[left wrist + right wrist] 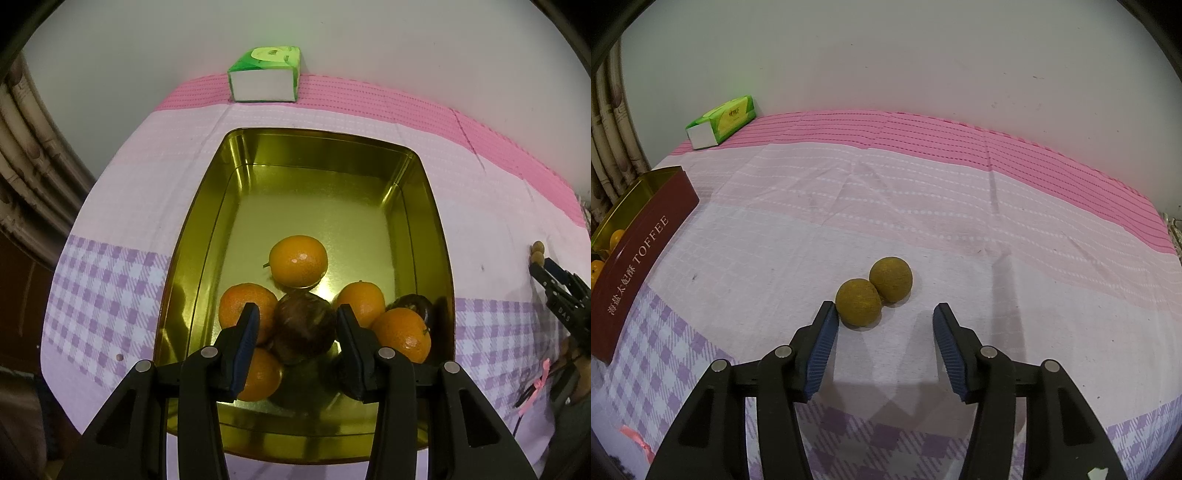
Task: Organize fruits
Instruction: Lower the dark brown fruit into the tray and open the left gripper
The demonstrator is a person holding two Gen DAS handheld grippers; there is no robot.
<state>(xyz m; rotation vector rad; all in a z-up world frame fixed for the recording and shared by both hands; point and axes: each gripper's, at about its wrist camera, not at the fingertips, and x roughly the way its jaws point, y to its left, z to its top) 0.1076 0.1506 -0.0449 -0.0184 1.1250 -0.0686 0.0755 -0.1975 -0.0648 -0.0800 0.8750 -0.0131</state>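
Most fruit already sits in the toffee tin (417, 206): five oranges (298, 266) and two dark fruits (304, 326). The left gripper (295, 325) hovers over them, jaws spread. Two brown longans (873, 291) remain on the worktop (1034, 280), just beyond the right gripper (884, 323), jaws spread.

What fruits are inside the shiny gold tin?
The gold tin holds five oranges, one out front, plus a dark round fruit between the left tool's open fingers. Another dark fruit peeks out behind an orange. The tool hides the tin's near end.
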